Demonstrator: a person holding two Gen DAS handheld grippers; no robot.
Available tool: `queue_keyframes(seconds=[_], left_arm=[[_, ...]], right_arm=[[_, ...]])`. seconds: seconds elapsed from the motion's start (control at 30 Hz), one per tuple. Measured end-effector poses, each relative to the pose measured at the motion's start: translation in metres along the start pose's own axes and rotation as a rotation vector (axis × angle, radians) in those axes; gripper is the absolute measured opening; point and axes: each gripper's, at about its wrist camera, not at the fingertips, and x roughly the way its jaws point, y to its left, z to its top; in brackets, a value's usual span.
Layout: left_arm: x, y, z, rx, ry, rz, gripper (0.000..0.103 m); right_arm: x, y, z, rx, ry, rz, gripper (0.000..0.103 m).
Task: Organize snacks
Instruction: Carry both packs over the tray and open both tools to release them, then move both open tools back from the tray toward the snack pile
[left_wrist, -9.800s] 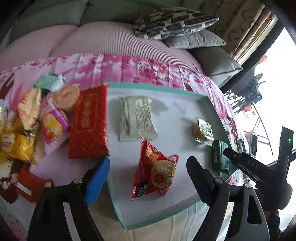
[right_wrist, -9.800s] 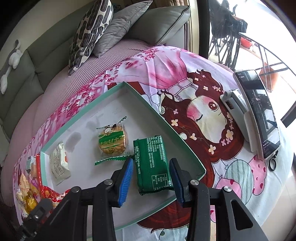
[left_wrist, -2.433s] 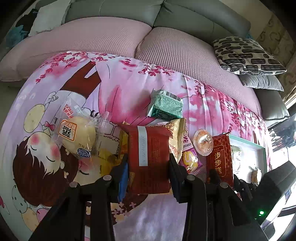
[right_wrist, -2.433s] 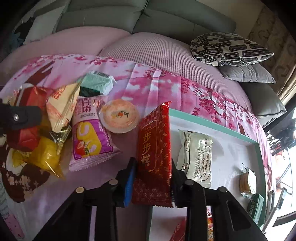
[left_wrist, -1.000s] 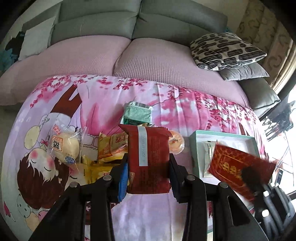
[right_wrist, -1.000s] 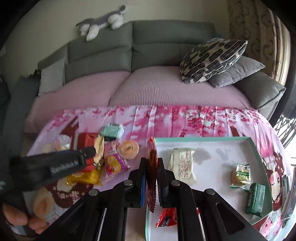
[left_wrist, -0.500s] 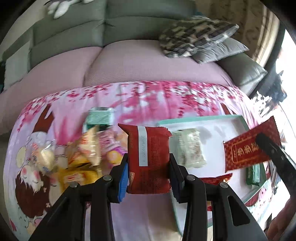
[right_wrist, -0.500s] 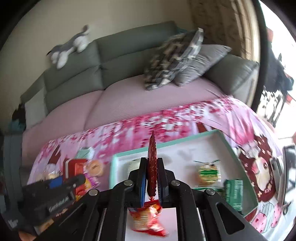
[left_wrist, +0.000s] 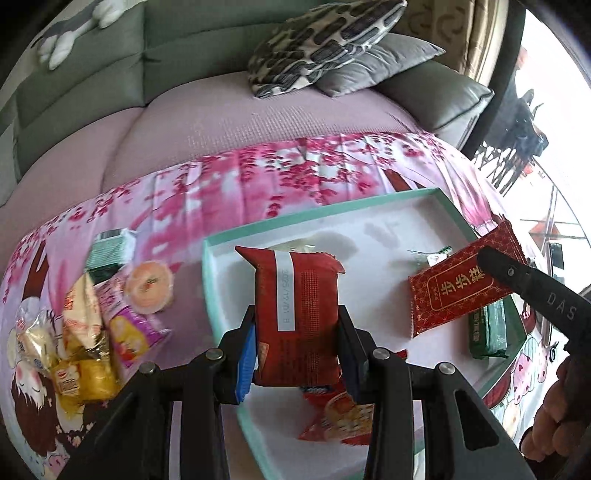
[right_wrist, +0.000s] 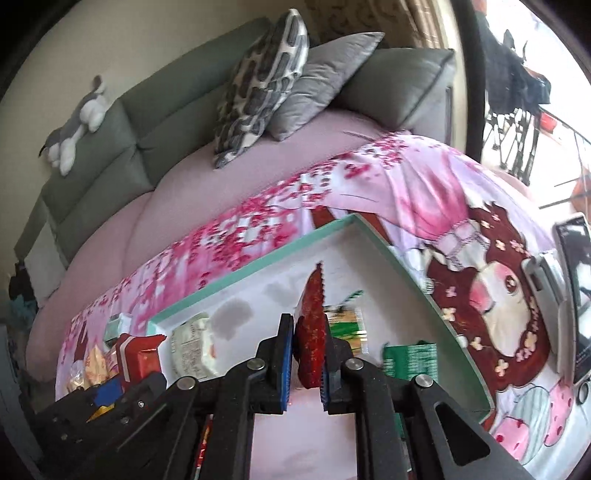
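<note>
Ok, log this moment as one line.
left gripper: shut on red pack | right gripper: shut on flat red packet | both over tray | unplaced

Red snack pack (left_wrist: 297, 317); teal-rimmed white tray (left_wrist: 218, 243); pink floral cloth (left_wrist: 258, 181).

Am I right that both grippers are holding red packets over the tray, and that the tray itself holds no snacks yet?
Not quite: the tray already holds snacks, such as the green packet in the left wrist view. The left gripper and right gripper do each hold a red packet over it.
</note>
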Motion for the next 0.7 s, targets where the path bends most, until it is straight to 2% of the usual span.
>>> queue_keyframes(seconds=[0.13,0.23,0.43,0.53,0.6,0.7], left_arm=[[0.003,-0.006,0.001,0.015,-0.012,0.013,0.042],[0.003,-0.002,0.001,-0.005,-0.005,0.014,0.065],[-0.002,0.01,0.001,-0.048,-0.001,0.043,0.069],[-0.004,0.02,-0.001,-0.081,0.016,0.076,0.076],[-0.003,0.028,-0.002,-0.101,0.03,0.116,0.078],[-0.002,0.04,-0.004,-0.144,0.041,0.16,0.083]], right_arm=[[0.0,-0.016,0.001,0.047,0.005,-0.01,0.017],[0.001,-0.022,0.003,0.052,0.005,-0.041,0.022],[0.004,-0.032,0.002,0.055,0.024,-0.113,0.038],[0.005,-0.031,0.001,0.043,0.024,-0.127,0.056],[0.007,-0.026,-0.001,0.015,0.031,-0.135,0.057],[0.012,-0.016,-0.004,-0.026,0.048,-0.137,0.066]])
